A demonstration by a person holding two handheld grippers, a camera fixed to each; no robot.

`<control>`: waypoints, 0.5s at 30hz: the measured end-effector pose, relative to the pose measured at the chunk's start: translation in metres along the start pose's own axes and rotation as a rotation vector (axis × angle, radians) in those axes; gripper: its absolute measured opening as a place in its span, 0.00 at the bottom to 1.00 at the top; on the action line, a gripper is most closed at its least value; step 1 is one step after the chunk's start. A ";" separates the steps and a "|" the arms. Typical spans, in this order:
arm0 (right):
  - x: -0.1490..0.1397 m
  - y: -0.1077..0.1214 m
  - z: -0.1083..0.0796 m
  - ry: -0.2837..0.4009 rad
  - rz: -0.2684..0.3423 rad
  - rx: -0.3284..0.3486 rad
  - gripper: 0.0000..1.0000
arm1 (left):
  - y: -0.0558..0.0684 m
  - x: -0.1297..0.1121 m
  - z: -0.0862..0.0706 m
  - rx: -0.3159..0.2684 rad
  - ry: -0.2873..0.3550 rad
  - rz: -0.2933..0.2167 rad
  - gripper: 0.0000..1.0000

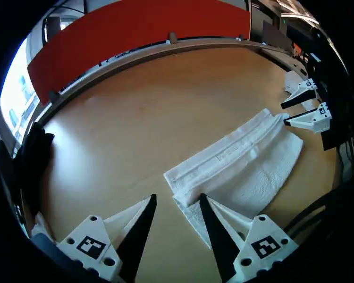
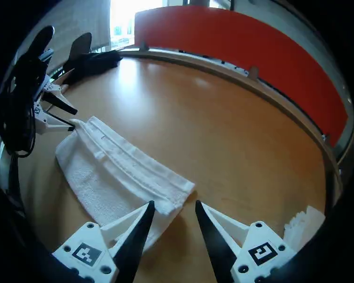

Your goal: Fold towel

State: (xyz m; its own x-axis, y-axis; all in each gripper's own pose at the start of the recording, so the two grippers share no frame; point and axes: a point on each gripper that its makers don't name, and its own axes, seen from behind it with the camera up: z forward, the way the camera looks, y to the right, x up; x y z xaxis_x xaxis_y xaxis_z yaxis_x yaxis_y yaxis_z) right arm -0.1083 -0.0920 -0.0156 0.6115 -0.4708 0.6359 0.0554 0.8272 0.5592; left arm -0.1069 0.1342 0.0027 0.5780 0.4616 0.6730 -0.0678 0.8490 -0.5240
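A white towel [image 1: 243, 165], folded into a long strip with a ridged band along one long side, lies flat on the wooden table [image 1: 144, 118], well apart from the edge where a red screen [image 1: 139, 33] stands. The left tool [image 1: 177, 197] is spread wide at one short end of the towel, with that end's corner showing between its two fingers; whether they touch the cloth cannot be told. The right tool [image 2: 174, 203] is also spread wide, at the opposite short end, with nothing gripped. A dark bundle [image 2: 94, 61] sits near the table's edge, beyond the left tool's end of the towel.
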 end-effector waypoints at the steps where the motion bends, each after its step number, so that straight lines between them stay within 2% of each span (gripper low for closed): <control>1: 0.001 0.001 0.000 0.002 0.001 -0.003 0.67 | -0.001 0.001 0.000 0.003 0.001 0.000 0.66; 5: 0.007 0.006 0.001 0.014 0.004 -0.015 0.72 | -0.009 0.006 0.001 0.021 0.007 0.000 0.73; 8: 0.011 0.009 0.002 0.020 0.007 -0.025 0.86 | -0.013 0.008 0.000 0.033 0.009 -0.005 0.76; 10: 0.012 0.009 0.002 0.024 0.009 -0.023 0.95 | -0.014 0.008 0.000 0.036 0.009 -0.010 0.83; 12: 0.013 0.009 0.001 0.027 0.009 -0.022 0.97 | -0.015 0.008 -0.001 0.038 0.010 -0.014 0.95; 15: 0.015 0.011 0.000 0.031 0.005 -0.028 0.97 | -0.016 0.008 -0.002 0.041 0.012 -0.021 0.95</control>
State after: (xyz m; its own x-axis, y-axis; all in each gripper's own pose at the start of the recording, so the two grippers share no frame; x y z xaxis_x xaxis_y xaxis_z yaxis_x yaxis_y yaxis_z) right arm -0.0991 -0.0902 -0.0001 0.6362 -0.4569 0.6217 0.0736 0.8380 0.5406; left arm -0.0995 0.1237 0.0157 0.5891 0.4411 0.6771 -0.0889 0.8682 -0.4882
